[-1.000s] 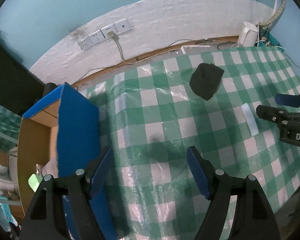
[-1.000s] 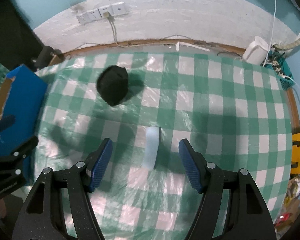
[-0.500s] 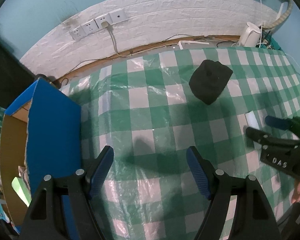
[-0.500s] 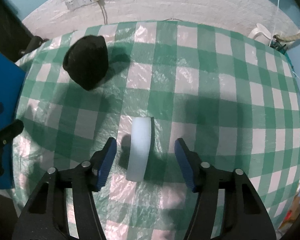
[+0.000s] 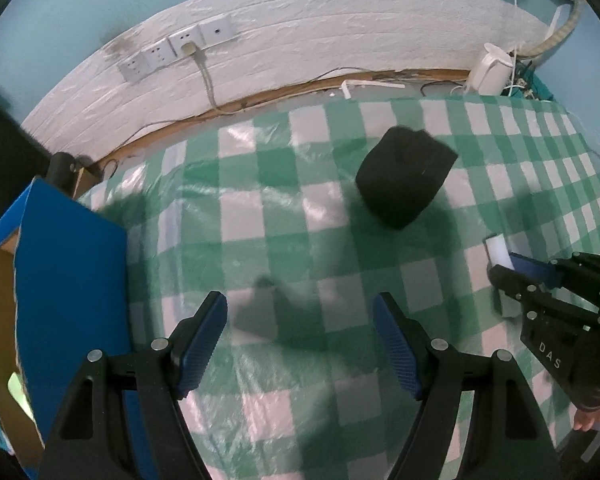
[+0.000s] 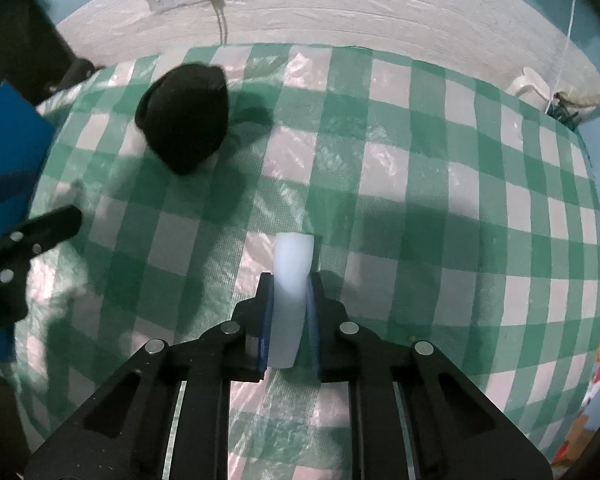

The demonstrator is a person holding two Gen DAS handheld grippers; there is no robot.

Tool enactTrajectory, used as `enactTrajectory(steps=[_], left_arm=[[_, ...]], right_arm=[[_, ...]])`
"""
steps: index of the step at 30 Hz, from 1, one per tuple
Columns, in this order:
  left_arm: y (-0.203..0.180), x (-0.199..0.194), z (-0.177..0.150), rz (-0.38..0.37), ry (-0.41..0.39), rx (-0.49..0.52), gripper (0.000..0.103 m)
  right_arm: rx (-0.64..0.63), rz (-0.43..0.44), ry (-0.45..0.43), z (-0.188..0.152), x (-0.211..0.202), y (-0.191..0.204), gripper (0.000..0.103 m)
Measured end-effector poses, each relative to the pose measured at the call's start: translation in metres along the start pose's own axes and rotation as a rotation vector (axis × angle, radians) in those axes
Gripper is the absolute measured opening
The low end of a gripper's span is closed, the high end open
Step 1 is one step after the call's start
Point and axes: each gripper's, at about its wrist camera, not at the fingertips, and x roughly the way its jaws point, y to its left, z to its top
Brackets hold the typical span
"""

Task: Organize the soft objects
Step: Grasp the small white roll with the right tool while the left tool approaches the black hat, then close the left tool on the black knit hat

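Now clamped on the white foam strip (image 6: 291, 296) down on the tabletop (image 6: 420, 184), right hand-held gripper (image 6: 288, 312) wide open a second ago. Left hand-held gripper (image 5: 300, 344) wide, empty. Probably headed for the blue box (image 5: 68, 280).

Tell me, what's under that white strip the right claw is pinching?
Under the white strip is the green checked tablecloth; the right claw has shut on the strip. The cloth directly beneath is covered, and the views don't show whether the strip has lifted.
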Motion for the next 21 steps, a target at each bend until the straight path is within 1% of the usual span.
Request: enactTrajectory(steps=[2,7,13,15,19,21], left_arm=[[-0.002,0.001,0.004,-0.016,-0.007,0.000,0.081],[-0.007,0.007,0.015,-0.049,-0.031,-0.023,0.081],[-0.017,0.015,0.026,-0.057,-0.038,-0.021,0.081],[-0.021,0.017,0.030,-0.065,-0.042,-0.016,0.082],[-0.032,0.020,0.042,-0.048,-0.053,0.007,0.082],[-0.038,0.020,0.048,-0.059,-0.067,0.009,0.087]], right_arm=[[0.024,0.011,-0.009,0.007,-0.003,-0.007,0.014],[0.069,0.037,-0.033,0.023,-0.007,-0.022,0.014],[0.117,0.061,-0.070,0.037,-0.015,-0.035,0.014],[0.130,0.067,-0.075,0.038,-0.017,-0.038,0.014],[0.149,0.077,-0.073,0.038,-0.019,-0.044,0.014],[0.154,0.081,-0.074,0.037,-0.020,-0.046,0.014]])
